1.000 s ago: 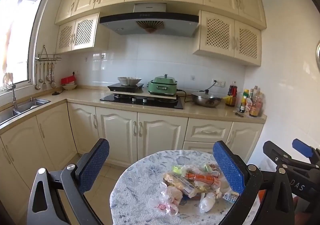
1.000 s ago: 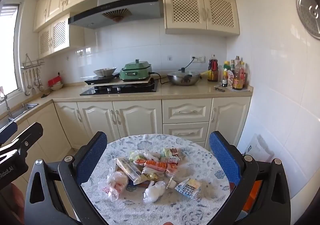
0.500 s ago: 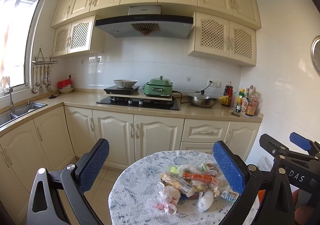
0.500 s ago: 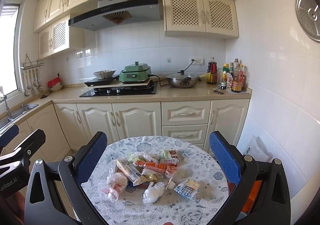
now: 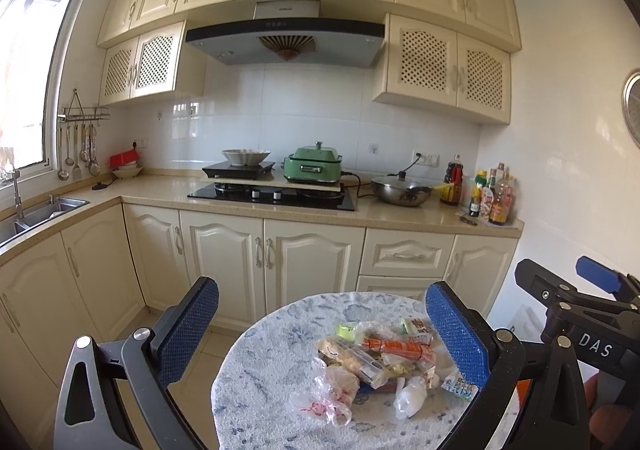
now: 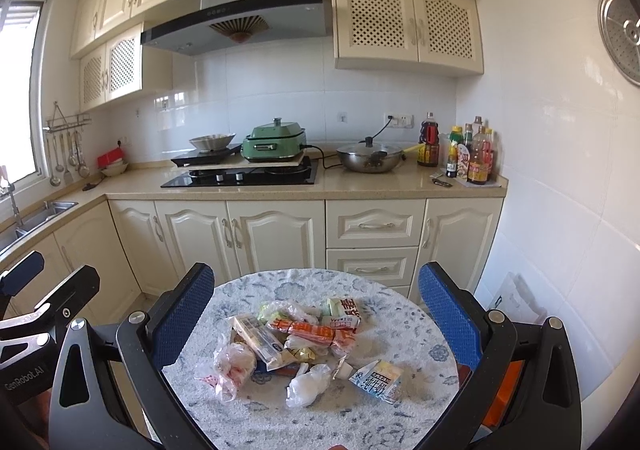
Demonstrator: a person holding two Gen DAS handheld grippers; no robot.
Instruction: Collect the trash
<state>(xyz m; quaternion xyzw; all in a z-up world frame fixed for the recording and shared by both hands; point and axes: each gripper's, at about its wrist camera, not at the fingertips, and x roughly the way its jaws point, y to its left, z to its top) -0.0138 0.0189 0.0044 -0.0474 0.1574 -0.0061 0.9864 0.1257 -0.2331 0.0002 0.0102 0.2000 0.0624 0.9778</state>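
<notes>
A pile of trash lies on a small round table with a blue-patterned white cloth: wrappers, crumpled clear bags, an orange packet and a flattened milk carton. The same pile shows in the left wrist view. My right gripper is open and empty, held above the near side of the table. My left gripper is open and empty, held above the table's left side. The right gripper's body shows at the right edge of the left wrist view.
Cream kitchen cabinets and a counter with a hob, green cooker, wok and bottles stand behind the table. A sink is at left. An orange object sits low at right beside the table.
Both cameras have tilted slightly, so the table and pile sit a little lower and nearer in view. Both grippers stay open and empty.
</notes>
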